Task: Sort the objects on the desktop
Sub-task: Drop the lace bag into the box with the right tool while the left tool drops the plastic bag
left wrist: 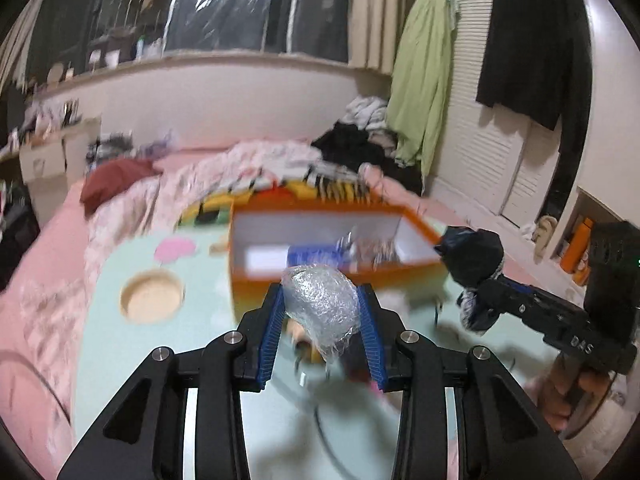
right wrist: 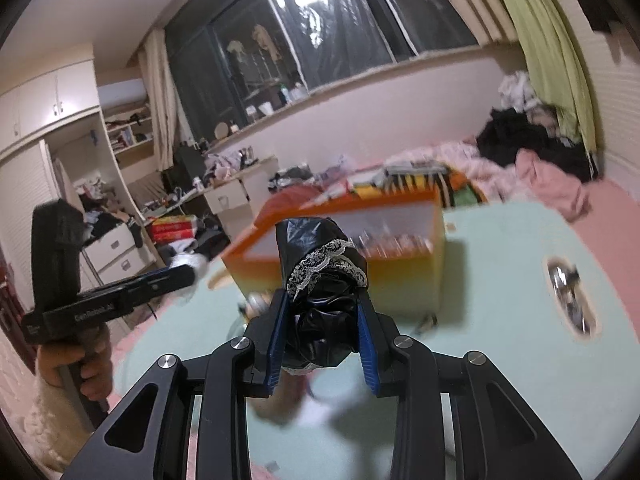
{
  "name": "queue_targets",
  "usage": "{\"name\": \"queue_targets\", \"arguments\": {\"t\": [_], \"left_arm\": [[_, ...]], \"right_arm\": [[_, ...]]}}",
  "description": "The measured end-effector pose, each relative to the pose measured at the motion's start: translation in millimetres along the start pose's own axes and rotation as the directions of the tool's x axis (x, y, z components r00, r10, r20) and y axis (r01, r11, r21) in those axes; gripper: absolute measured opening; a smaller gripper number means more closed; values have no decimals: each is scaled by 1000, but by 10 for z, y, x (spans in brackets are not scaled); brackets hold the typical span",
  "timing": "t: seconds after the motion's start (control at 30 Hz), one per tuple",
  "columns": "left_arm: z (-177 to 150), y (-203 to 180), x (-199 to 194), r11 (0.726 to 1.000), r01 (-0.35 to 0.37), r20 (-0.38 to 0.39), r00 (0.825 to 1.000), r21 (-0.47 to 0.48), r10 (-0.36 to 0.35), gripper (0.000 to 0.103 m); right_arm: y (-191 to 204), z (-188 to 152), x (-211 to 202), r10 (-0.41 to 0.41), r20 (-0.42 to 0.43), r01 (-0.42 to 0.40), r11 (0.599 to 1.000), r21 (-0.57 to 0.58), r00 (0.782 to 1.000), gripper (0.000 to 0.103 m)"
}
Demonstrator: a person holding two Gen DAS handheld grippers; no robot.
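Gripping: L gripper [left wrist: 320, 312] clamps plastic-wrapped lump [left wrist: 320, 308], R gripper [right wrist: 323, 316] clamps black lace-trimmed bundle [right wrist: 320, 280].

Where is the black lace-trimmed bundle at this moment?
The black lace-trimmed bundle is clamped in the right gripper, held above the pale green table just short of the orange box.
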State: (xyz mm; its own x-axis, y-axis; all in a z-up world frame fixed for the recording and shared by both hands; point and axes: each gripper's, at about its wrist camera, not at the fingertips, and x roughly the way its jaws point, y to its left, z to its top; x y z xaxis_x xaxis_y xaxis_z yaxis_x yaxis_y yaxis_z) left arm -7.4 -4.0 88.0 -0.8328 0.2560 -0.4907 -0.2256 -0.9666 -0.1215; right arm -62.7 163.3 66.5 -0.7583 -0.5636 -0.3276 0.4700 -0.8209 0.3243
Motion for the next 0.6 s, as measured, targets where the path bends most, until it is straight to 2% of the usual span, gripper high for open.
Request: {"name": "queue_targets", "arguments": {"t": [0.07,0.13,0.2,0.23,0.27,0.3,0.33,0.4,0.43,0.47,0.5,0.6], "left_arm": [[234,-42,146,1000,-11,25,1000,12,11,38],[411,-29,330,1000,9,9,1000,-16,-9,38],[526,-24,567,999,-15,-19,1000,-43,14,40],[539,-17,704,998,-51,-37,998,-48,49,53],[508,-10,829,995,-85,-68,994,-48,82,64],[463,-9,916,993,-112,-98,989,-46,107,84],[360,10,1012,990,-133,-126,984,-48,126,85],[204,54,1110,992,-109,-154,983,-57,99,85],[164,10,1077,992,-127,-105,987,-13,125,85],[145,2,1077,990,-142,-105,984,3,141,85],[135,-5,1074,989,-149,-106,983,16,150,85],[149,39,1036,993,-115,-102,988,-19,113,85]], "right_arm": [[16,196,127,-48,17,48,999,-16,999,31],[-20,368,299,-77,14,77,997,-4,997,31],[-147,495,557,-88,-16,88,995,40,996,33],[-198,509,652,-101,-33,103,993,52,994,40],[-256,498,766,-123,-68,127,990,60,990,65],[-325,438,895,-160,-119,169,983,70,980,79],[-371,394,932,-171,-139,183,980,80,975,89],[-292,283,878,-194,-97,196,980,15,976,89],[-235,257,873,-217,-101,216,976,-19,971,89],[-199,247,878,-232,-106,229,973,-41,967,89],[-184,238,880,-236,-107,232,971,-50,966,89],[-236,231,864,-214,-100,213,977,-23,972,89]]}}
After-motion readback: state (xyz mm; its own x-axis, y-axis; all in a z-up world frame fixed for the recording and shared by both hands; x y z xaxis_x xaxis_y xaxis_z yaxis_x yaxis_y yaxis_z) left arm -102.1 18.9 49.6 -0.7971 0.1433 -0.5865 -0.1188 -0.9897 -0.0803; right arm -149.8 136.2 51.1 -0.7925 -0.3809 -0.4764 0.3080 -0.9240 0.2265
